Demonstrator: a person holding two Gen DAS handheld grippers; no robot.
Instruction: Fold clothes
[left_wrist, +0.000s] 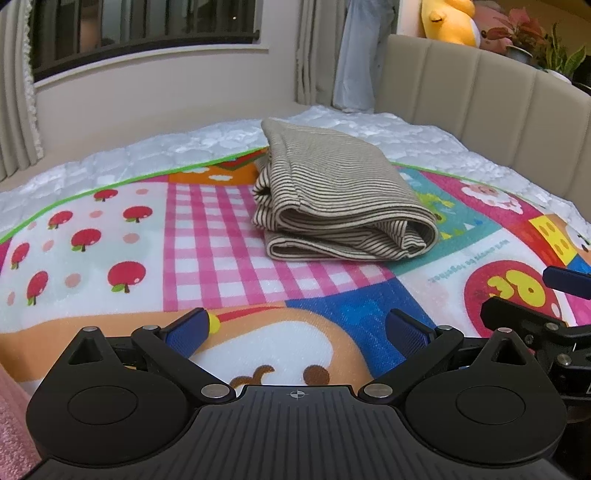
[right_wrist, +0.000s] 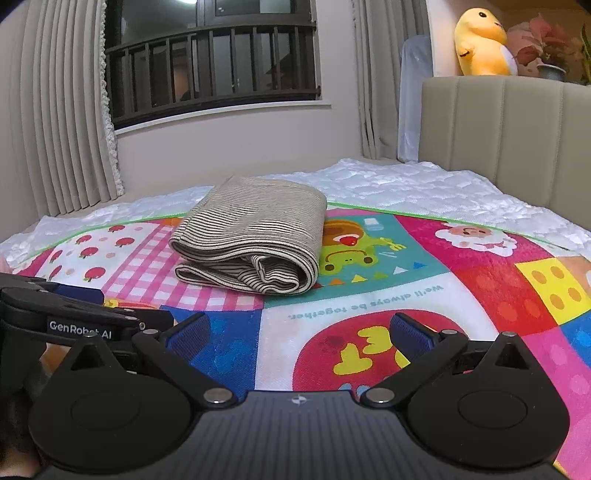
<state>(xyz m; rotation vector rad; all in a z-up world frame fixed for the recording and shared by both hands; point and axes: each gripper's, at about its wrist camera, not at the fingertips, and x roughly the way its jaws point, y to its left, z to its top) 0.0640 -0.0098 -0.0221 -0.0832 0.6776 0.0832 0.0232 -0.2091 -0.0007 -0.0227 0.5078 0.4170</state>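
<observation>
The shirt (left_wrist: 340, 195) lies folded on the mat (left_wrist: 207, 229), toward the bed's far edge. Left gripper (left_wrist: 301, 328) and right gripper (right_wrist: 299, 332) hover near the near edge, jaws spread, holding nothing. The rolled front layers look loose; a one-sided nudge or lift would likely spring the bundle open.

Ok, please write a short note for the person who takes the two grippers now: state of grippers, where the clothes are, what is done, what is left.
Left gripper: open, empty, low over the mat.
Right gripper: open, empty, beside the left one, also over the mat.
Striped garment: lies on the mat ahead of both grippers, folded in layers, touched by neither.
Done: the fold looks complete.
Left: perhaps tidy the loose front edges; no other clothes are in view.
</observation>
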